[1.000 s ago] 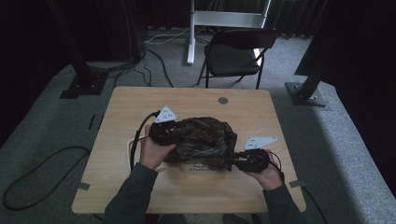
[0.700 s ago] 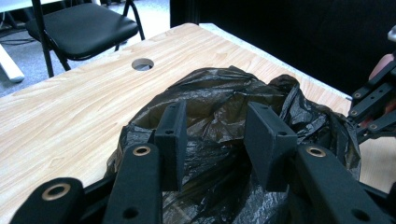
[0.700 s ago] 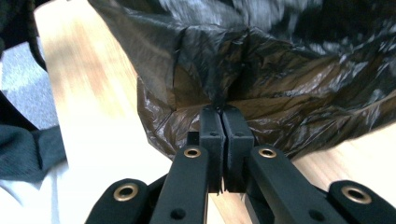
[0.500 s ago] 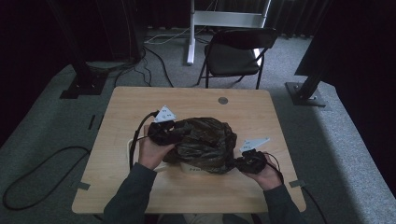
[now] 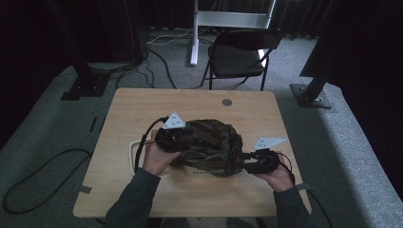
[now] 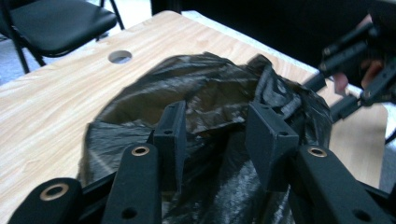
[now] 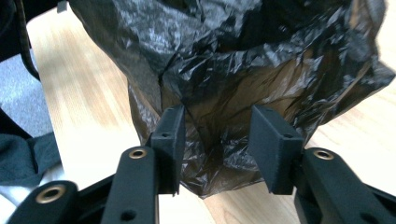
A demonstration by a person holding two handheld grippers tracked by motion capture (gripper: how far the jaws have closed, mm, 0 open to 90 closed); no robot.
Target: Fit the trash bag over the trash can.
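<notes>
From above, a crumpled black plastic bag [image 5: 209, 147] lies mid-worktop [image 5: 142, 109], bracketed by the left claw [image 5: 166, 137] and right claw [image 5: 246, 159] as if to steady it from both ends. Along the left claw [image 6: 215, 135], the jaws stand released, bag film bunched between them, unpinched. Along the right claw [image 7: 217, 140], the jaws have just been opening, the bag's edge [image 7: 224, 158] loose between them, seemingly to take a fresh hold.
</notes>
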